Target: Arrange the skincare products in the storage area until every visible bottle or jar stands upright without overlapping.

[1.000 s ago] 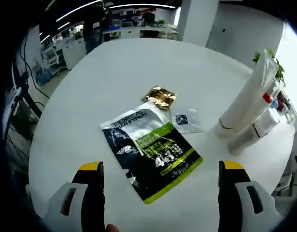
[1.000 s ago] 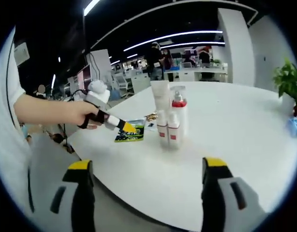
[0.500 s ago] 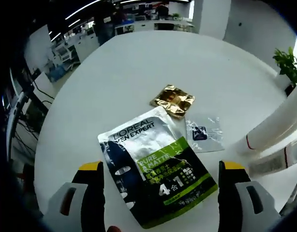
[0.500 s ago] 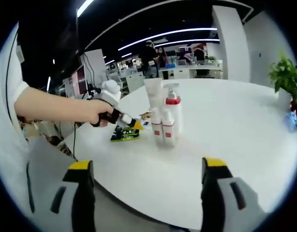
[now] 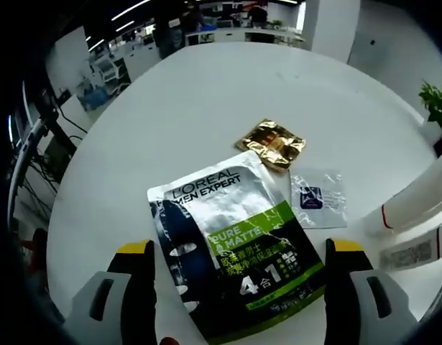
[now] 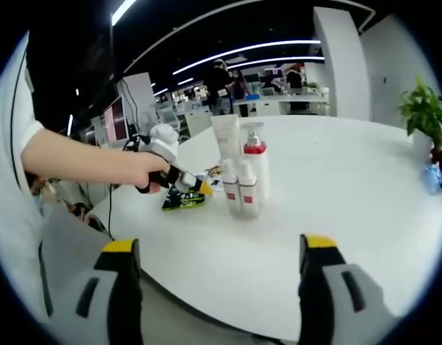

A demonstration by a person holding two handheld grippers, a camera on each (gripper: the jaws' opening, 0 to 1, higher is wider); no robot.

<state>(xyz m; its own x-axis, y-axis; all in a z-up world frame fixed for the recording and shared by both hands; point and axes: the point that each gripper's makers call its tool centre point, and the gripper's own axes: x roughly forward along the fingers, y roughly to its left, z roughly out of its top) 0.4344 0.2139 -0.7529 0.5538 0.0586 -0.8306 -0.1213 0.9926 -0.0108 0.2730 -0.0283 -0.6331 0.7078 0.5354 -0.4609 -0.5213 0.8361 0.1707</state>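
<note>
Left claw (image 5: 238,255): spread wide, jaws apart and empty, held low over the mask sachet (image 5: 231,248), which lay flat on the white tabletop (image 5: 206,108) between the jaws.
Left hand (image 6: 138,172): seen in the right gripper view, arm stretched out from the left edge, fist wrapped round the claw's handle, its yellow tip pointed down at the sachet.
Right claw (image 6: 213,262): spread, empty, held back at the near edge of the tabletop, well apart from the bottles.
Gold packet (image 5: 271,142): flat, just beyond the sachet.
Clear packet (image 5: 318,198): flat, beside the sachet's far corner.
Bottles (image 6: 238,172): a tight upright cluster, white tube, red-capped pump, two small bottles.
</note>
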